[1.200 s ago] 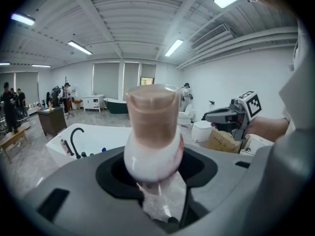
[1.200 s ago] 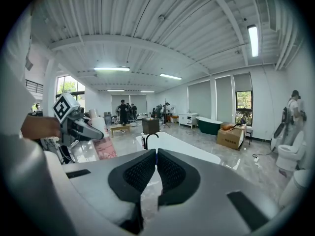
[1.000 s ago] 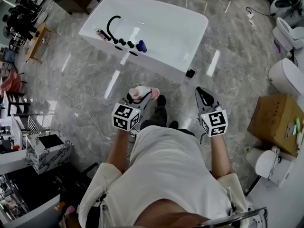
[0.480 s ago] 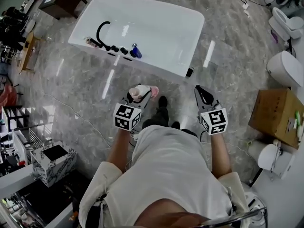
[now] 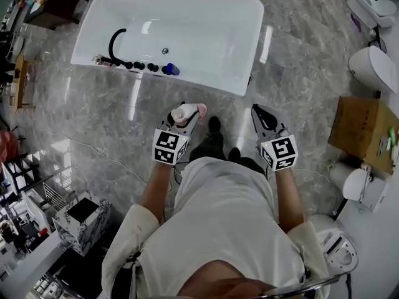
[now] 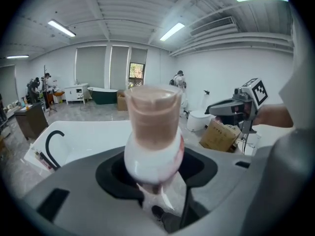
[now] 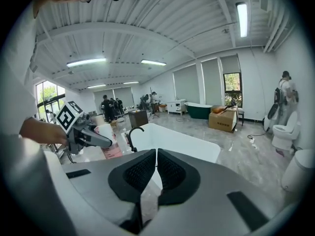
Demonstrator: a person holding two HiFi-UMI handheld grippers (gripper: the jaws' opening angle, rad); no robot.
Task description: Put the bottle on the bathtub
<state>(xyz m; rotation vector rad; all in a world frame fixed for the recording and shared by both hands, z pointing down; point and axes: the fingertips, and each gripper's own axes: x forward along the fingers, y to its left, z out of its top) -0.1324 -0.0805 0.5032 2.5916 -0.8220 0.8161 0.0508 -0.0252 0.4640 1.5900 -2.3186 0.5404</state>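
My left gripper point(image 5: 186, 114) is shut on a white bottle with a pink cap point(image 5: 186, 112), held above the marble floor just short of the white bathtub point(image 5: 237, 85). In the left gripper view the bottle point(image 6: 152, 136) fills the jaws, cap toward the camera. My right gripper point(image 5: 264, 118) is shut with nothing in it, level with the left one; its pads point(image 7: 145, 170) meet in the right gripper view, where the bathtub point(image 7: 172, 141) lies beyond. A black faucet point(image 5: 115, 43) stands on the tub's near left rim.
Black knobs and a blue item point(image 5: 171, 70) line the tub rim beside the faucet. A cardboard box point(image 5: 365, 131) and white toilets point(image 5: 376, 67) stand at the right. A marble-patterned box point(image 5: 82, 219) and shelving sit at the lower left.
The view has advanced toward the bathtub, which now lies closer and more squarely ahead. Both grippers keep their hold and spacing; the bottle stays in the left one.
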